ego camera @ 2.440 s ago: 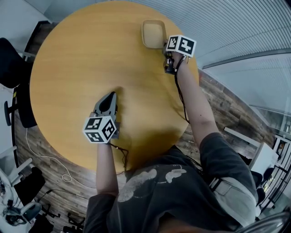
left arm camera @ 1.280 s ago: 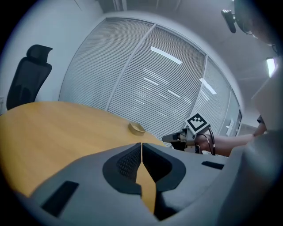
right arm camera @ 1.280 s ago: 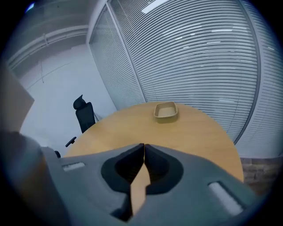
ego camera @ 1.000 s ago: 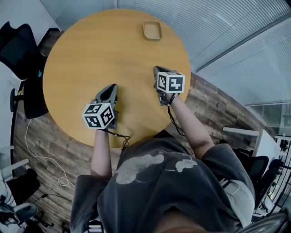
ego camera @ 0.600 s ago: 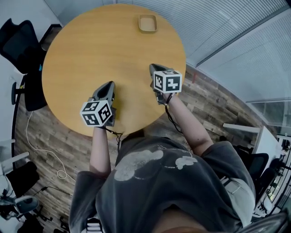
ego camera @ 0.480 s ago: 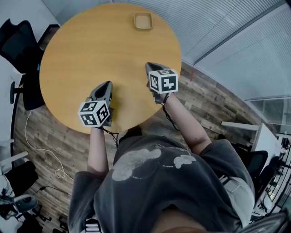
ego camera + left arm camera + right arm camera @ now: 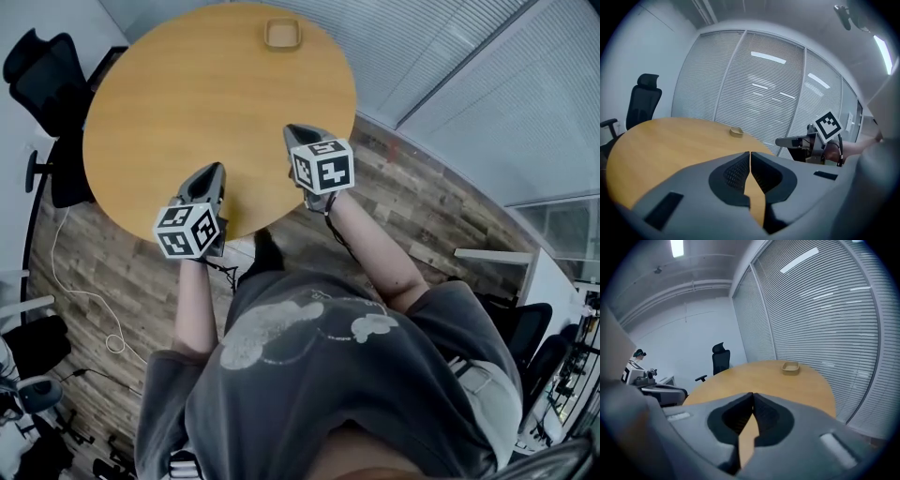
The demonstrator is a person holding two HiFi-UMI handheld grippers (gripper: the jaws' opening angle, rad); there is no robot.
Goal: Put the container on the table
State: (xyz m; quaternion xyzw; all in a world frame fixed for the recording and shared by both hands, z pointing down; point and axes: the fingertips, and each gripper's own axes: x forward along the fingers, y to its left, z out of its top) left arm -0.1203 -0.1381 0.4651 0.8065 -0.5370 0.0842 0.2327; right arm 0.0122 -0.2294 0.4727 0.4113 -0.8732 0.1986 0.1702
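Both my left gripper (image 7: 211, 171) and right gripper (image 7: 294, 132) are pressed together, empty, at the table's (image 7: 178, 103) near edge. The container (image 7: 282, 34) sits at the far edge, well apart.

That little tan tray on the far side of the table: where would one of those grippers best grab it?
Probably by its rim. The tray sits flat, open side up, shallow with a thin raised wall, so one jaw can go inside and one outside. Coming from above at its near wall looks easiest, with the nearer right gripper, once it opens.
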